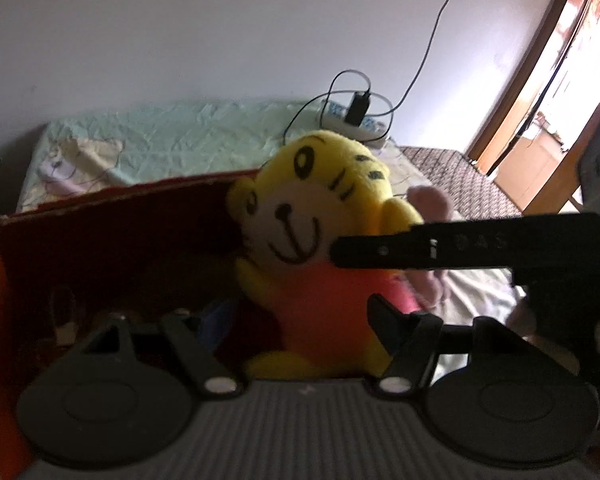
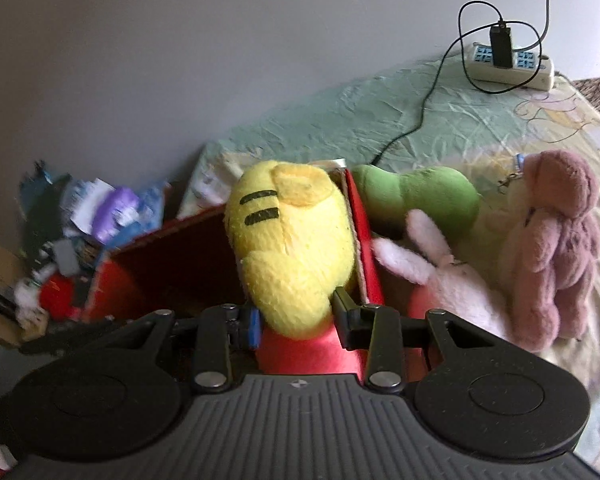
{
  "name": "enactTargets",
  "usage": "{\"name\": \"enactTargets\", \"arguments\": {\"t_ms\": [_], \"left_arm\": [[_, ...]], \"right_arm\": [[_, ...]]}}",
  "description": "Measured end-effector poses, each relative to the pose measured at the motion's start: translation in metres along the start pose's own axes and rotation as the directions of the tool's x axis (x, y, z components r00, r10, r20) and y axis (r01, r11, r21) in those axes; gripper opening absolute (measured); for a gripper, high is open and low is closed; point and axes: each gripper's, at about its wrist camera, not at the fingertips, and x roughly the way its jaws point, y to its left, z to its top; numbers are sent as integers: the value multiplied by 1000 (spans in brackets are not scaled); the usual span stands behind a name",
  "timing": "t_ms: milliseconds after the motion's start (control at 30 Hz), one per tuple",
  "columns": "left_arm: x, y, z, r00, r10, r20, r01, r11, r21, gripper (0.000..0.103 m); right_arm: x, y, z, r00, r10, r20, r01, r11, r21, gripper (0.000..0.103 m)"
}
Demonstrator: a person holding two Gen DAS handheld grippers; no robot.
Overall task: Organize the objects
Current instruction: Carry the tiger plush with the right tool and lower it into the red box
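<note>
A yellow tiger plush (image 1: 312,240) in a pink shirt sits upright at the right end of a red cardboard box (image 1: 112,232). In the right wrist view I see its back (image 2: 296,248), with the box's right wall (image 2: 364,248) beside it. My right gripper (image 2: 296,312) is shut on the plush's arm; one of its fingers (image 1: 460,248) crosses the left wrist view. My left gripper (image 1: 284,328) is open, with the plush's lower body between its jaws.
The box stands on a bed with a pale green sheet (image 2: 400,112). Right of the box lie a green plush (image 2: 424,196), a white-pink rabbit plush (image 2: 456,280) and a mauve dog plush (image 2: 552,248). A power strip (image 2: 508,64) with cables lies at the far edge. Clutter (image 2: 72,232) sits left.
</note>
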Motion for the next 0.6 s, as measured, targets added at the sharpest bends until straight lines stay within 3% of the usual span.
{"name": "enactTargets", "arguments": {"t_ms": [300, 400, 600], "left_arm": [[29, 18, 5, 997, 31, -72, -34, 999, -36, 70], [38, 21, 9, 995, 48, -82, -51, 998, -33, 78], [43, 20, 11, 993, 76, -91, -78, 997, -20, 85]], "right_arm": [[14, 4, -2, 998, -60, 16, 60, 997, -47, 40], [15, 7, -6, 996, -73, 44, 77, 994, -82, 41], [11, -1, -6, 997, -41, 61, 43, 998, -34, 45]]}}
